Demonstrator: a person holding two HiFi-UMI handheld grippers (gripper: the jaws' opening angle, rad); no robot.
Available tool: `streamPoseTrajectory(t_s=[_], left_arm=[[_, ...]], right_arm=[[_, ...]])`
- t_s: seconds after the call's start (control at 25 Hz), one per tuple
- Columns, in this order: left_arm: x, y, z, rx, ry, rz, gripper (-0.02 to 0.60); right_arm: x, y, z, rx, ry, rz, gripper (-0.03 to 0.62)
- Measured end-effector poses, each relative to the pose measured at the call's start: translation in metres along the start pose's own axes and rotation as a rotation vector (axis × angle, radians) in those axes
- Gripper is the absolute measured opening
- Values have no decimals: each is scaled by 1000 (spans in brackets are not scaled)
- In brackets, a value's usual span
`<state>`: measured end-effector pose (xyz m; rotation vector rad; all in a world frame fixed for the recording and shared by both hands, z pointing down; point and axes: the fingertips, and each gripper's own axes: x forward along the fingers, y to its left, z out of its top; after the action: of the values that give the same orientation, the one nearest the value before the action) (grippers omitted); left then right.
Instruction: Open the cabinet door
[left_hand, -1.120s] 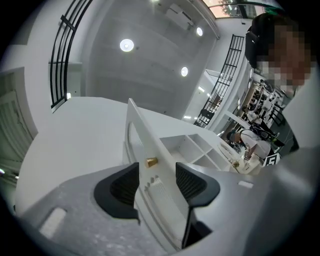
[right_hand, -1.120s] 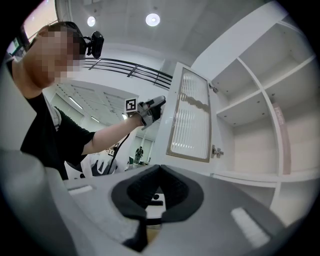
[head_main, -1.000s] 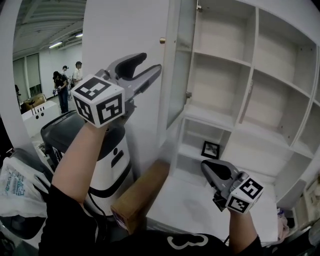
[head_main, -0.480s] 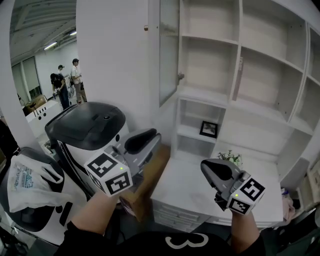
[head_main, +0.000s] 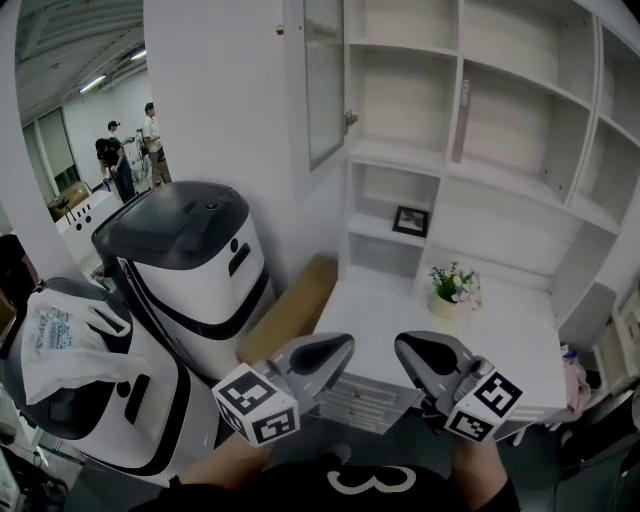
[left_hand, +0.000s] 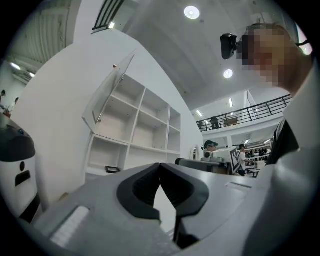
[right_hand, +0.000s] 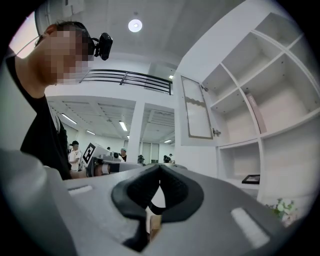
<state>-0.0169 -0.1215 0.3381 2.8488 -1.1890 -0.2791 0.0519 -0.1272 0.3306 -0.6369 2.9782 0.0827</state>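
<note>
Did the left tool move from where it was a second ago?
Yes. The left tool has dropped from beside the open cabinet door to far below it, near the front edge of the desk, and it is now shut.

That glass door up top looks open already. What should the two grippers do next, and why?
Probably nothing more than rest low: the cabinet door stands swung wide off the shelves, and the left gripper and right gripper hang shut and empty, well below it, touching nothing.
</note>
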Motion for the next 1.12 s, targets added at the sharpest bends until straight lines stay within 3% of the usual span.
streamPoseTrajectory(t_s=[0.52,1.12], left_arm=[[-34,-17,-26,6,48,69,9],[-14,-20,-33,-14,46,9,9]], right_arm=[[-33,29,-35,54,-11,-86,3],[-36,26,-48,71,43,-110,3]])
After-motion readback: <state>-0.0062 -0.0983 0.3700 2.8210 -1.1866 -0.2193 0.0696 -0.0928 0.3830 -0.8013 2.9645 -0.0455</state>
